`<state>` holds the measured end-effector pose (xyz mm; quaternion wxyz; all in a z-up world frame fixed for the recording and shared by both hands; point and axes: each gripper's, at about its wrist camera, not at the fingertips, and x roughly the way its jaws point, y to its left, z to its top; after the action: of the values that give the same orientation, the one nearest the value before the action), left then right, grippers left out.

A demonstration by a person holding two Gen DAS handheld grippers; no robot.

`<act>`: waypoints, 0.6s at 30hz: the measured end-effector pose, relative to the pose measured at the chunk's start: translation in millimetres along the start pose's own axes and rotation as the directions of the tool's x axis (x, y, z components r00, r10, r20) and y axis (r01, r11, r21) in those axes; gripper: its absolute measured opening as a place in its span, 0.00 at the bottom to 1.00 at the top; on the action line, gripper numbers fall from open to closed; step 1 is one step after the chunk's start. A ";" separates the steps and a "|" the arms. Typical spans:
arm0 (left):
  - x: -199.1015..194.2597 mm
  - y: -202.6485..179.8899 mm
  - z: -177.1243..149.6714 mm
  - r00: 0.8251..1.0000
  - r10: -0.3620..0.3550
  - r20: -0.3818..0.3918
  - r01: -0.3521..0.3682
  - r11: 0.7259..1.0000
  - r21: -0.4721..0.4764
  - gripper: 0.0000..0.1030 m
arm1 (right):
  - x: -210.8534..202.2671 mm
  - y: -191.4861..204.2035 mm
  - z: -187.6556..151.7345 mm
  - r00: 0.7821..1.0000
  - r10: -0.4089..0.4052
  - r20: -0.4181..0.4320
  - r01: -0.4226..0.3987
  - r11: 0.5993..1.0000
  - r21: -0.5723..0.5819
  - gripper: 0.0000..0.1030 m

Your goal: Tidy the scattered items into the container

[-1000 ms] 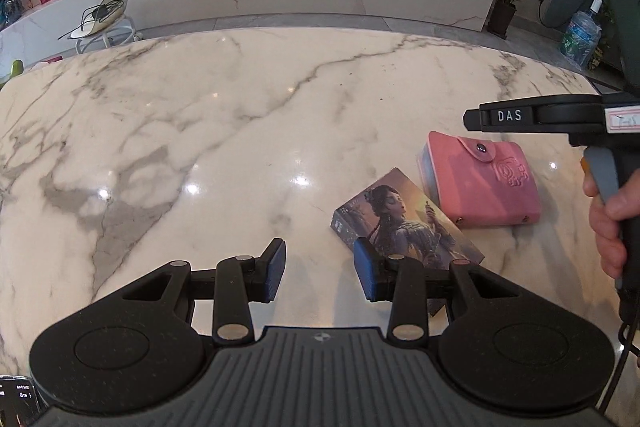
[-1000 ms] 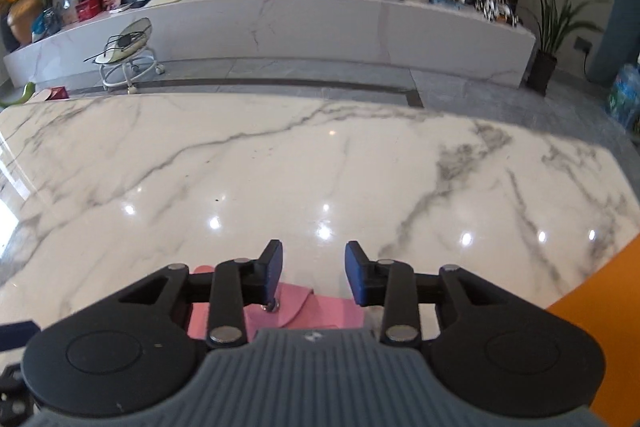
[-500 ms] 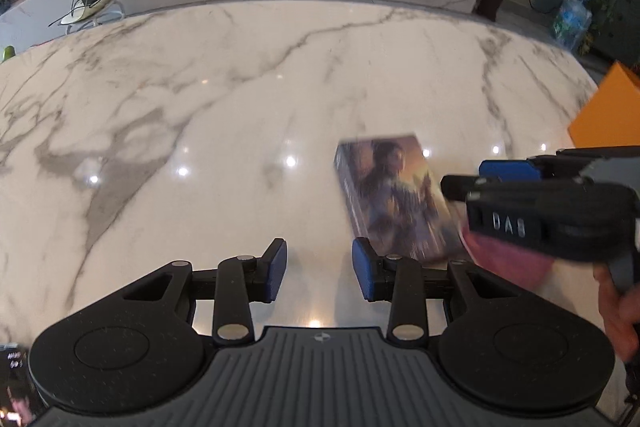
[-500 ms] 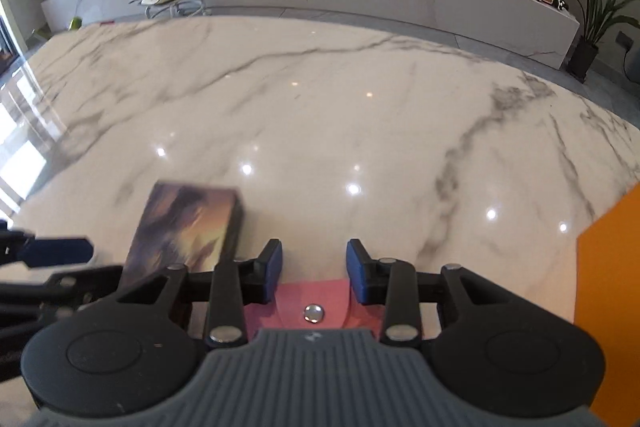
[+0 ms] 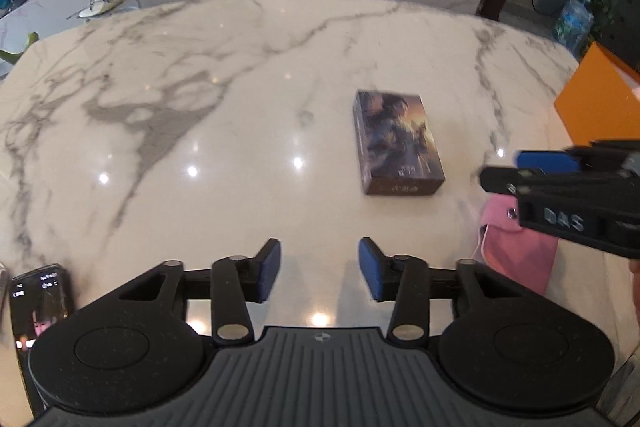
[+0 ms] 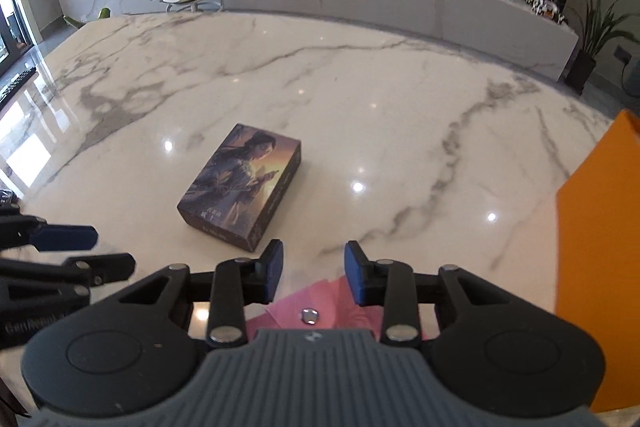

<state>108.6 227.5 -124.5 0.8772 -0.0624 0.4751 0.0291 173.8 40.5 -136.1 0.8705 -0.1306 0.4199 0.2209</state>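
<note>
We note each tool point(image 5: 319, 269) point(image 6: 314, 269) in black plastic with blue fingertip pads point(image 5: 269, 269); silver pivot screws; ribbed grey housing; raised "DAS" lettering on the right unit.

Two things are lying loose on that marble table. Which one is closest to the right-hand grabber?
The pink wallet. It lies directly under the open right gripper, its snap button showing between the fingers, while the illustrated box sits farther out on the table.

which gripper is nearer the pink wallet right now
Right. The right gripper hovers directly over the pink wallet, fingers open above it. The left gripper sits off to the wallet's left, over bare marble.
</note>
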 end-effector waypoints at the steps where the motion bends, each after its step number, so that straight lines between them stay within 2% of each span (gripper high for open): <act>1: -2.4 0.8 0.5 1.000 -0.001 0.014 0.001 1.000 -0.003 0.59 | -4.9 -0.9 -0.8 1.000 -0.012 0.010 0.012 1.000 -0.007 0.45; 3: -4.0 1.6 3.8 0.999 -0.014 0.030 0.014 1.000 -0.008 0.61 | -12.1 -3.6 -4.5 1.000 -0.020 0.020 0.020 1.000 -0.012 0.59; 7: -3.6 -1.6 16.8 0.998 -0.030 0.049 0.031 0.999 -0.021 0.67 | -18.7 -3.2 -15.6 1.000 0.015 0.007 -0.015 0.999 -0.043 0.71; 10: -2.5 -8.2 25.5 0.998 -0.036 0.058 0.036 0.999 -0.004 0.67 | -17.2 1.7 -24.1 0.999 0.030 -0.019 -0.032 0.995 -0.091 0.77; 12: 0.3 -13.3 29.3 0.998 -0.037 0.050 0.037 0.999 0.005 0.67 | -14.0 4.0 -27.6 0.999 0.008 -0.038 -0.012 0.994 -0.108 0.82; 15: 3.5 -20.7 31.4 0.998 -0.043 0.039 0.042 0.999 0.021 0.67 | -6.4 1.8 -29.8 0.996 -0.046 -0.075 0.038 0.994 -0.098 0.83; 18: 5.8 -25.4 30.4 0.999 -0.043 0.028 0.042 0.998 0.048 0.67 | -7.1 -6.6 -30.6 0.996 -0.039 -0.081 0.032 0.996 -0.084 0.84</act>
<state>139.8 206.5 -110.9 0.8858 -0.0513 0.4613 0.0003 152.6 20.2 -149.1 0.8502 -0.1831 0.4434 0.2169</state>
